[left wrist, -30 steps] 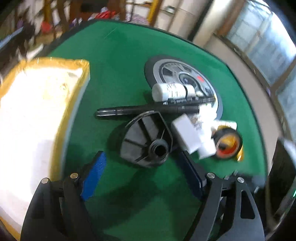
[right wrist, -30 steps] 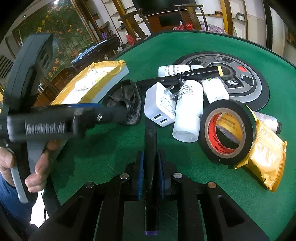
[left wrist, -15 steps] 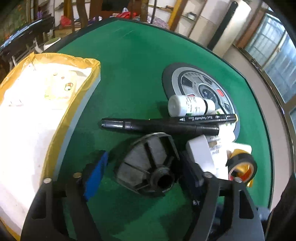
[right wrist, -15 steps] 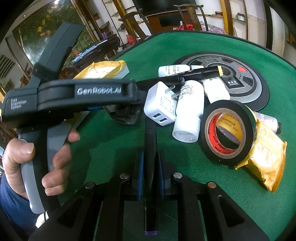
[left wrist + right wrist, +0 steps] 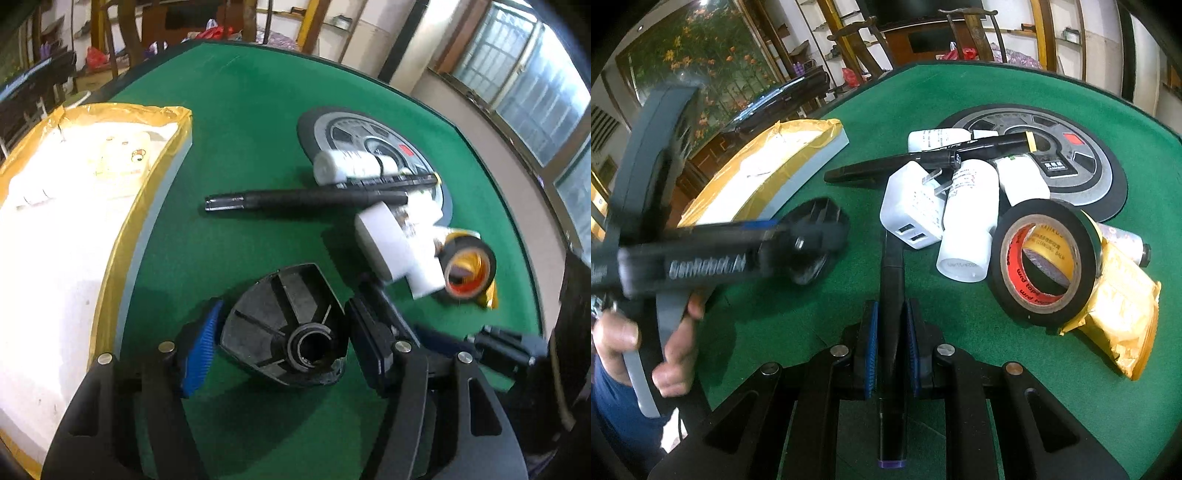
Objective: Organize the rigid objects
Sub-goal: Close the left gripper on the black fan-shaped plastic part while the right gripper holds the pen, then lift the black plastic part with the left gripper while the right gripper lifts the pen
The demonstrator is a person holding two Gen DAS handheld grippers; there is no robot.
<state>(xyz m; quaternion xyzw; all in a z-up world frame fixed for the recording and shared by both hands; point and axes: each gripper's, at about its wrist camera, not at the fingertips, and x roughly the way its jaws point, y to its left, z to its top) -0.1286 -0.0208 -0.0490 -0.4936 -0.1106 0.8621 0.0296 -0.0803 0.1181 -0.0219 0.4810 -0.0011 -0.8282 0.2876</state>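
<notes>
charger beside tape roll

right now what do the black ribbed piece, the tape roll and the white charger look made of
Black ribbed piece: looks like moulded hard plastic, matte, with radial ribs and a round socket. Tape roll: glossy black tape, probably vinyl, on a printed red and tan core, likely cardboard. White charger: smooth white plastic with metal prongs.
</notes>
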